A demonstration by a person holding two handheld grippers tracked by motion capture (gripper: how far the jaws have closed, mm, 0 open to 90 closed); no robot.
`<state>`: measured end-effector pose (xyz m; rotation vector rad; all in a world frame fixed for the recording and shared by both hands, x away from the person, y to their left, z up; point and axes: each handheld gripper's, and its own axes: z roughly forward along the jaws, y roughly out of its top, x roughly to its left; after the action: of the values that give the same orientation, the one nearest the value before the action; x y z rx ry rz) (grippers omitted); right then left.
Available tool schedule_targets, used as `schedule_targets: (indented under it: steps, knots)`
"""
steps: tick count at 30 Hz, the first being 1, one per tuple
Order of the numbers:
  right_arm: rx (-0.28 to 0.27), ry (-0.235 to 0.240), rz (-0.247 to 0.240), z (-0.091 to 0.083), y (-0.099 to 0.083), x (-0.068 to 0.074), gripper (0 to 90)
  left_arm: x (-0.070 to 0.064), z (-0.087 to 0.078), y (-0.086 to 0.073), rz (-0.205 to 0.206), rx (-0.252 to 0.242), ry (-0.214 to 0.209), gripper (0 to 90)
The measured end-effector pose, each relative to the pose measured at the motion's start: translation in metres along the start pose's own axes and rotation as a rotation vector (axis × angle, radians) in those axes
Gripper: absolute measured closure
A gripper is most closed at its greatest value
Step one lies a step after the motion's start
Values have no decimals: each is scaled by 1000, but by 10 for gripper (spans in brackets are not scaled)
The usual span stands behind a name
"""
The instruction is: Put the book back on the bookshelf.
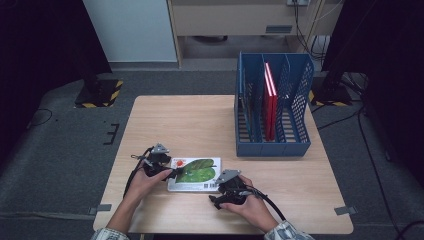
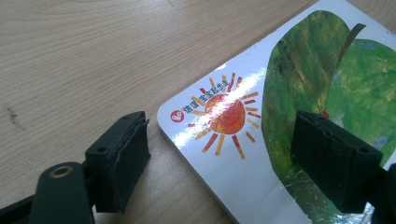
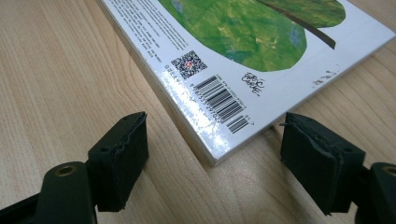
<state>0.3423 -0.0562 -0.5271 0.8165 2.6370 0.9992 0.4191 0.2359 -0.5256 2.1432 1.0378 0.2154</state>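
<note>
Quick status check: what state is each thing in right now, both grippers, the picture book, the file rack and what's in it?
Left gripper: open, jaws straddling the book's sun corner, not closed on it.
Right gripper: open, jaws either side of the barcode corner, not gripping.
Picture book: closed, lying flat on the table, leaf cover up.
Blue file rack: upright, at the table's far right.
Red book: standing on edge in a middle slot of the rack.

A book [image 1: 194, 174] lies flat at the table's [image 1: 200, 120] near edge. Behind it to the right stands a file rack [image 1: 272, 102].
</note>
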Motion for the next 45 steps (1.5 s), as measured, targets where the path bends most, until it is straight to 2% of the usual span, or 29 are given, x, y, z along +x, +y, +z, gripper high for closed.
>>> schedule_targets:
  steps: [4, 10, 18, 24, 28, 32, 35, 40, 45]
  knots:
    - [-1, 1, -1, 0, 0, 0, 233, -1, 1, 1, 2, -1, -16, 194]
    - [-17, 3, 6, 2, -1, -1, 218, -1, 2, 1, -2, -3, -9, 206]
    - [-32, 3, 12, 8, 0, 2, 96, -1, 5, 2, 17, -14, -16, 175]
    - [-28, 0, 13, 9, 0, 3, 78, -1, 8, 3, 35, -24, -27, 150]
    - [-36, -9, 25, 11, 1, 5, 45, -1, 7, 3, 26, -20, -23, 154]
    - [-24, -17, 34, 13, 2, 6, 32, 0, 5, 4, -1, -21, -13, 216]
    - [-16, -27, 44, 13, 4, 8, 22, 1, 3, 5, -13, -31, -17, 224]
    - [-11, -31, 48, 14, 5, 9, 21, 0, 0, 6, -14, -42, -15, 224]
    - [-9, -38, 58, 15, 5, 10, 5, -2, -2, 7, -8, -32, -7, 220]
